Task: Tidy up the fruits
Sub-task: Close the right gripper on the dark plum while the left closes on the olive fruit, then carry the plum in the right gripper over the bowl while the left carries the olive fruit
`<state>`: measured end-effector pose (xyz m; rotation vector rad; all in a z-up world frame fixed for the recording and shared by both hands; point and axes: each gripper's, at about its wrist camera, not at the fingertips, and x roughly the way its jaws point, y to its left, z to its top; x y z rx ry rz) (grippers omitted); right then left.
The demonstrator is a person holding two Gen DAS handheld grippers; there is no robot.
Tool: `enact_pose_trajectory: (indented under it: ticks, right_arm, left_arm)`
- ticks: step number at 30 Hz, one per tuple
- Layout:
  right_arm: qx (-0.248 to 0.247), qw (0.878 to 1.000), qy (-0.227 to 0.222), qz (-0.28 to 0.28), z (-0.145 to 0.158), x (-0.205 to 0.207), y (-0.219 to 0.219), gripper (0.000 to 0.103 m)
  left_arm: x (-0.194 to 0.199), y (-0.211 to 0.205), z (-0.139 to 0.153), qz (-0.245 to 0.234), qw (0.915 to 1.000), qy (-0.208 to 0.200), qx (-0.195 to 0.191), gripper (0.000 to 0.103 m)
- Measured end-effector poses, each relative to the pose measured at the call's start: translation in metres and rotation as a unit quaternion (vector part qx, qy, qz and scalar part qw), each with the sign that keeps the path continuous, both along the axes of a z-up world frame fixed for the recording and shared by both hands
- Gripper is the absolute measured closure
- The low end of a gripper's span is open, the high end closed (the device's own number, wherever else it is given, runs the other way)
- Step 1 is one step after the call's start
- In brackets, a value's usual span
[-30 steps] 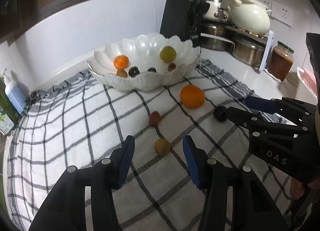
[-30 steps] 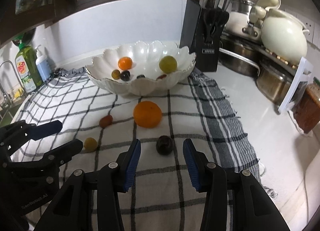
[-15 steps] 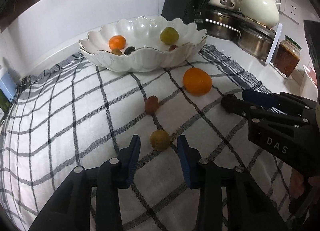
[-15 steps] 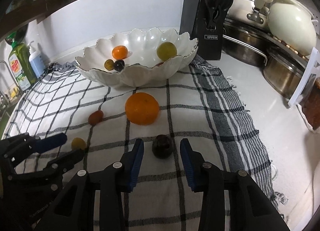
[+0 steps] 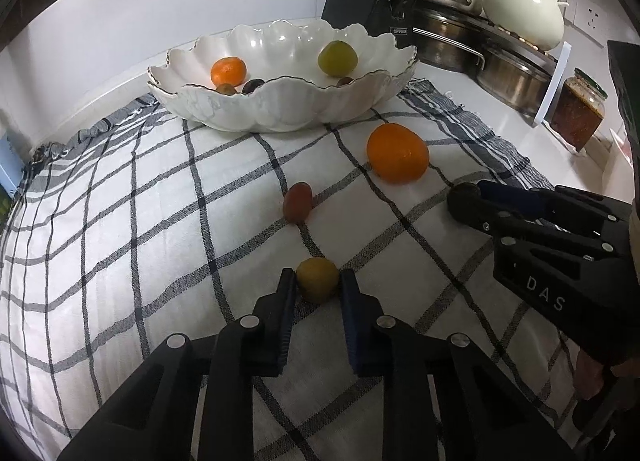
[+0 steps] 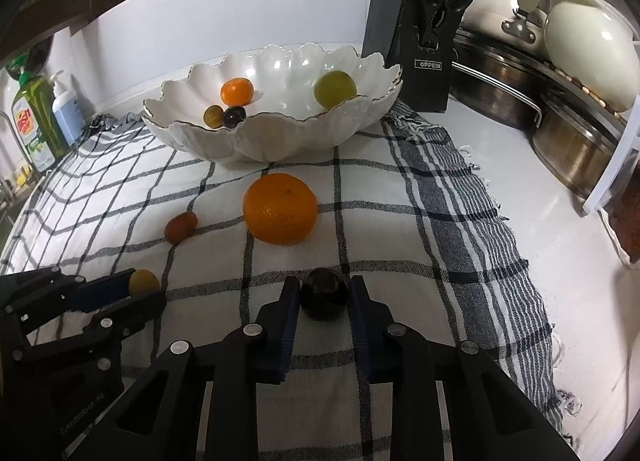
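Note:
A small yellow-green fruit [image 5: 317, 276] lies on the checked cloth [image 5: 120, 221] between the fingers of my left gripper [image 5: 318, 286]. Its jaws are closing and both pads touch the fruit. My right gripper [image 6: 325, 295] is closing too, its pads against a dark plum [image 6: 324, 289]. Beyond them on the cloth lie a big orange [image 6: 281, 208] and a small reddish fruit [image 6: 181, 226]. The white scalloped bowl [image 6: 260, 137] at the back holds a tangerine [image 6: 237, 91], a green fruit [image 6: 335, 88] and a few small dark ones.
A black knife block [image 6: 416, 33], steel pots [image 6: 500, 93] and a cream jug [image 6: 588, 57] stand at the back right. A jar [image 5: 576, 117] sits on the right counter. Soap bottles [image 6: 32, 117] stand at the far left by the wall.
Both grippers have sunk toward the cloth and narrowed their jaws, the left around the yellow-green fruit, the right around the dark plum. The other fruits have not moved.

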<state>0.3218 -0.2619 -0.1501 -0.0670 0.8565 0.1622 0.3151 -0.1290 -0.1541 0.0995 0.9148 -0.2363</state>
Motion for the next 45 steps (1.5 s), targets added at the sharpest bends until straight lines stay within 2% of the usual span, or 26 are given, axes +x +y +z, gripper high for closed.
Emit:
enact_pose_trajectory:
  ticks: [16, 33, 45]
  right_arm:
    - [0.009, 1.000, -0.029, 0.003, 0.027, -0.021, 0.010, 0.077]
    - [0.031, 0.995, -0.099, -0.007, 0.078, -0.036, 0.027, 0.077]
    - [0.042, 0.989, -0.144, -0.009, 0.107, -0.027, 0.042, 0.077]
  left_arm:
    - [-0.009, 0.010, 0.027, -0.003, 0.9992, -0.035, -0.019, 0.080]
    - [-0.007, 0.031, 0.078, -0.014, 0.9952, -0.081, -0.052, 0.080]
    - [0.008, 0.044, 0.115, -0.028, 0.9900, -0.128, -0.050, 0.080]
